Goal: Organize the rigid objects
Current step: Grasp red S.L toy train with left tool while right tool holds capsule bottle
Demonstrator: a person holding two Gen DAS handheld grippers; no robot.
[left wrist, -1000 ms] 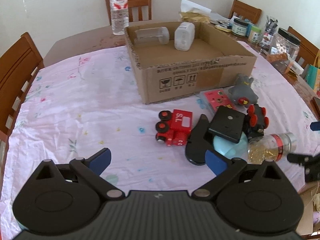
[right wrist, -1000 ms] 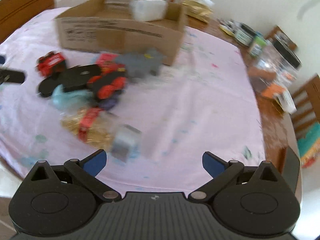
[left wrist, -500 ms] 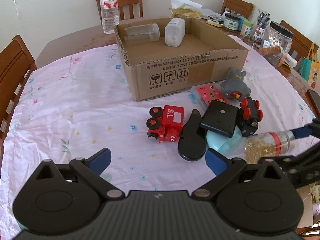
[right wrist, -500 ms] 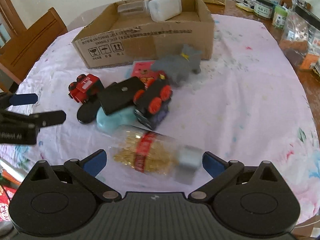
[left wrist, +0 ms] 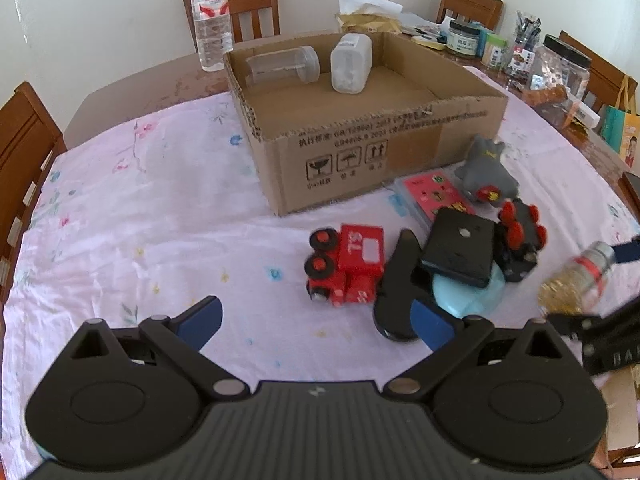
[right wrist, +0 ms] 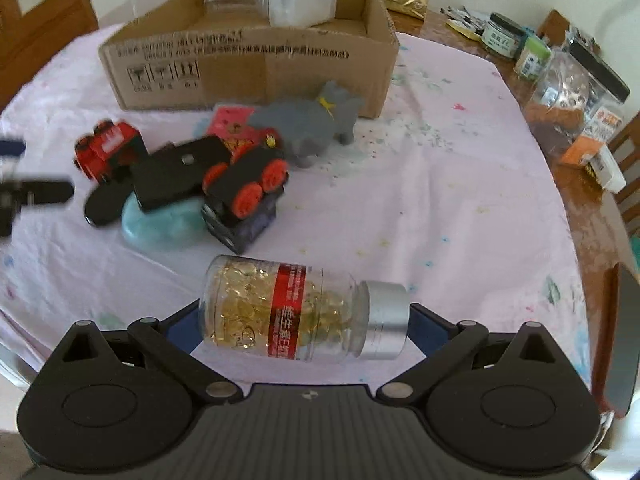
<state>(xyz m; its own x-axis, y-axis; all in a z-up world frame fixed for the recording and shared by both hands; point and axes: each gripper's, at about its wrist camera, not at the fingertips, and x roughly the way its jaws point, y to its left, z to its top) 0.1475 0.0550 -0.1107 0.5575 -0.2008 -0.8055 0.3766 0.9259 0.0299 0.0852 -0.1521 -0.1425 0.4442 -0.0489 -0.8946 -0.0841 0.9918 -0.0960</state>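
Right gripper (right wrist: 304, 316) clamped endwise on clear silver-capped bottle of golden capsules (right wrist: 296, 312), likely bound for brown cardboard box (right wrist: 248, 52). Left gripper (left wrist: 316, 316) spread apart, empty.

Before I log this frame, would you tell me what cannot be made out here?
- Right gripper: the capsule bottle hides the fingertips in the right wrist view, so contact is uncertain.
- Blue dish: mostly covered by the black box in the left wrist view.
- Red toy train: blurred in the right wrist view.
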